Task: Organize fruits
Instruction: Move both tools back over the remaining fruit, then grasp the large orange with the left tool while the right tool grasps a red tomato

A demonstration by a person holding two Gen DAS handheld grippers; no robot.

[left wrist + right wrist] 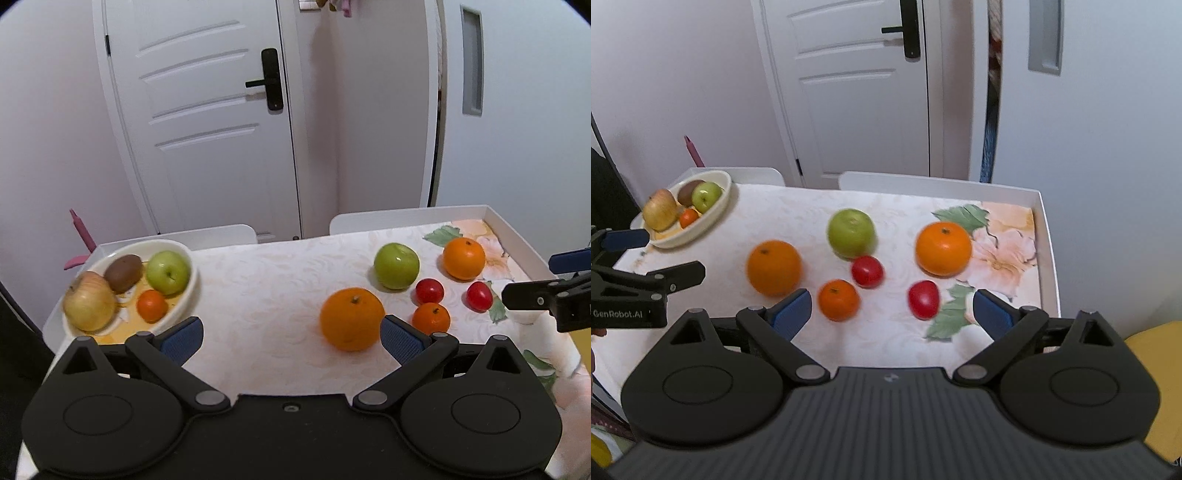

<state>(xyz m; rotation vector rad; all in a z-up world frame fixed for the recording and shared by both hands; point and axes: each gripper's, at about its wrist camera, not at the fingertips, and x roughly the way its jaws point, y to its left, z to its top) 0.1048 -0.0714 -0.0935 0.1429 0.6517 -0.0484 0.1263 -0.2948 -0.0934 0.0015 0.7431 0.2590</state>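
Observation:
A cream oval bowl (186, 295) at the table's left holds a yellow apple (88, 306), a kiwi (123, 272), a green apple (168, 272) and a small tangerine (151, 305). Loose on the cloth lie a big orange (351, 318), a green apple (396, 265), a second orange (463, 258), a small tangerine (431, 318) and two red tomatoes (429, 291) (479, 296). My left gripper (291, 336) is open, its right pad beside the big orange. My right gripper (892, 314) is open over the tangerine (837, 300) and a tomato (923, 299).
A floral cloth covers the white table (524, 243), which has a raised rim. Two white chair backs (218, 236) stand behind it, then a white door (207, 110). A pink object (79, 229) sticks up at the far left. A yellow seat (1156, 369) is at the right.

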